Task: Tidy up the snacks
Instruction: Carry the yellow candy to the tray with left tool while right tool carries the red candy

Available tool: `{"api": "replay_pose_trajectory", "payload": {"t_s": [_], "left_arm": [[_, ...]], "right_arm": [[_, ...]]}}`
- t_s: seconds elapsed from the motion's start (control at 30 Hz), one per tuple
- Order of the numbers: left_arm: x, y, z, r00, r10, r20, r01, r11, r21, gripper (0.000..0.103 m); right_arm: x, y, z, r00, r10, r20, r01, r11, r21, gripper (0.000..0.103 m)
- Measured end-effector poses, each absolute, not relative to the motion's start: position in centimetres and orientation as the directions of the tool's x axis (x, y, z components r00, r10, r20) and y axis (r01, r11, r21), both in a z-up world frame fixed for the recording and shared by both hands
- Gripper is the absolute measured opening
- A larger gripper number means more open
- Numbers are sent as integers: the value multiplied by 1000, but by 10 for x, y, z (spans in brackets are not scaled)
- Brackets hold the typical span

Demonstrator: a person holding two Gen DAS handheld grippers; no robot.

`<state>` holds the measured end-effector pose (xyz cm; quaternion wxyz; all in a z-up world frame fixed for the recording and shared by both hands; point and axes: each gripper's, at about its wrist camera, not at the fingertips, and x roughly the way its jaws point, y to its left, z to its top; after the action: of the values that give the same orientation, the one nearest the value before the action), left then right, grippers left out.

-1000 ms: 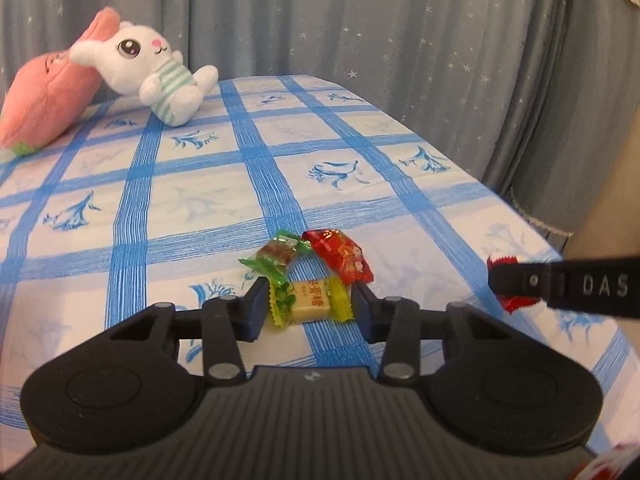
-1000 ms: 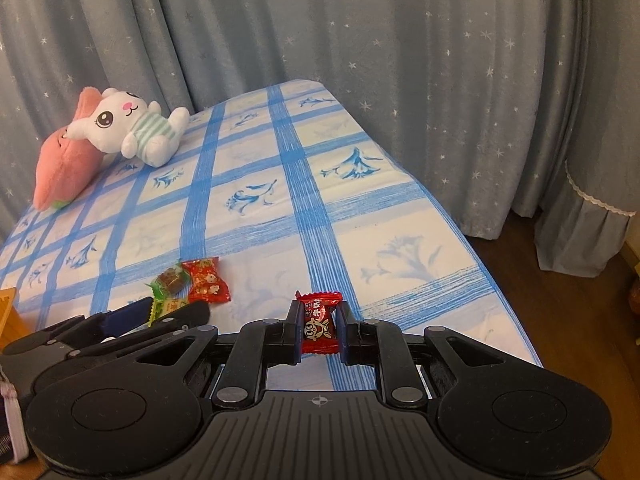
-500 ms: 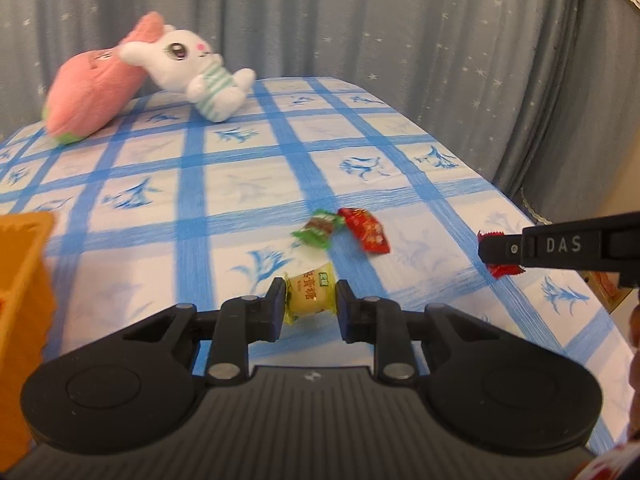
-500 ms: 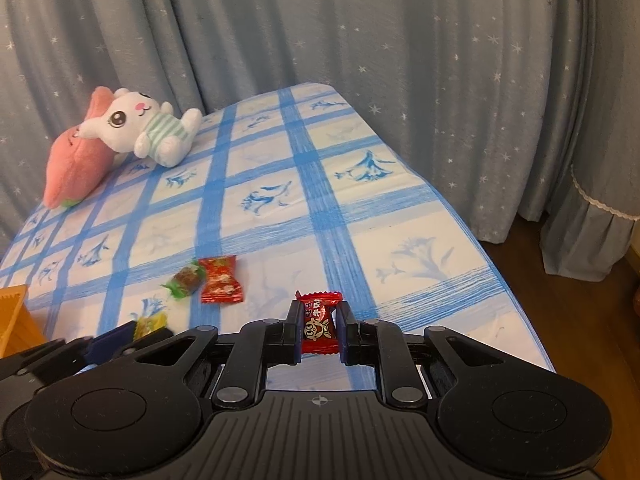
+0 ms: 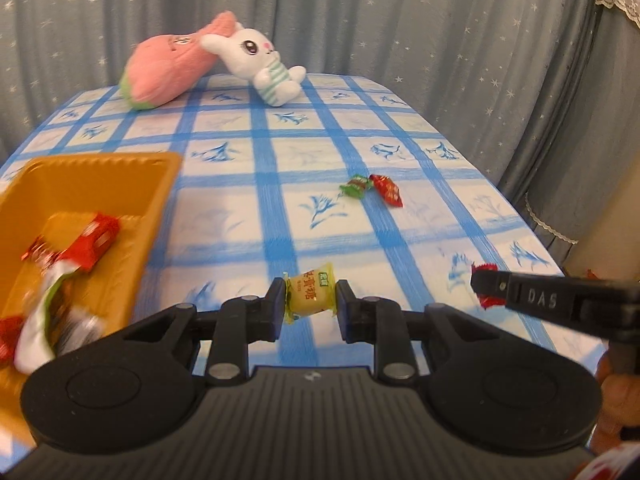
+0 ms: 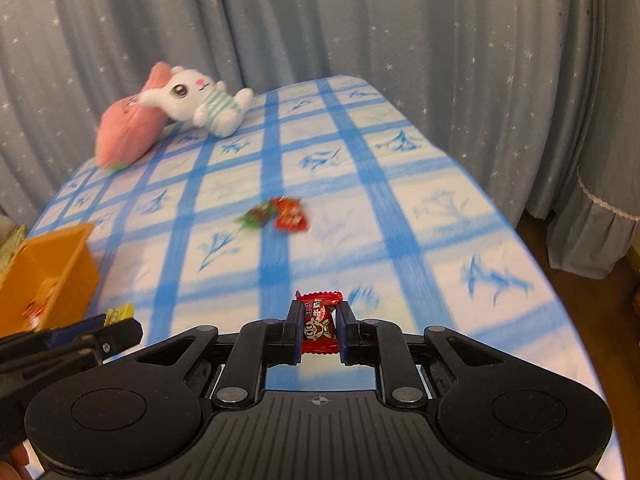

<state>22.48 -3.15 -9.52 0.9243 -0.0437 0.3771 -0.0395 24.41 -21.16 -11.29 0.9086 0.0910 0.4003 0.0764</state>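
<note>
My left gripper is shut on a yellow candy and holds it above the blue-checked tablecloth, right of the orange basket. The basket holds several wrapped snacks. My right gripper is shut on a red candy above the cloth; it shows in the left wrist view at the right. A green candy and a red candy lie together mid-table, also in the right wrist view. The basket shows at the left there.
A pink plush and a white rabbit plush lie at the table's far edge. Grey starred curtains hang behind and to the right. The table's right edge drops to a wooden floor.
Both grippers have swung left with their candies held. The orange basket has come into view at the left of both views, and the two loose candies now lie farther right and ahead.
</note>
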Motion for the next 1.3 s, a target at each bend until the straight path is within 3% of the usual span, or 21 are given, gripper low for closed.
{"api": "replay_pose_trajectory", "payload": {"t_s": [0.5,1.3], "left_arm": [[133,16,-40,742,-51,-668,-32,993,-112,23],[73,69,-8,777,30,-629,-131,985,-114,23]], "right_arm": [[152,-167,-67,679,261,-686,-175,965,194,17],[109,-112,-31,685,342,-643,-321,934,154,17]]}}
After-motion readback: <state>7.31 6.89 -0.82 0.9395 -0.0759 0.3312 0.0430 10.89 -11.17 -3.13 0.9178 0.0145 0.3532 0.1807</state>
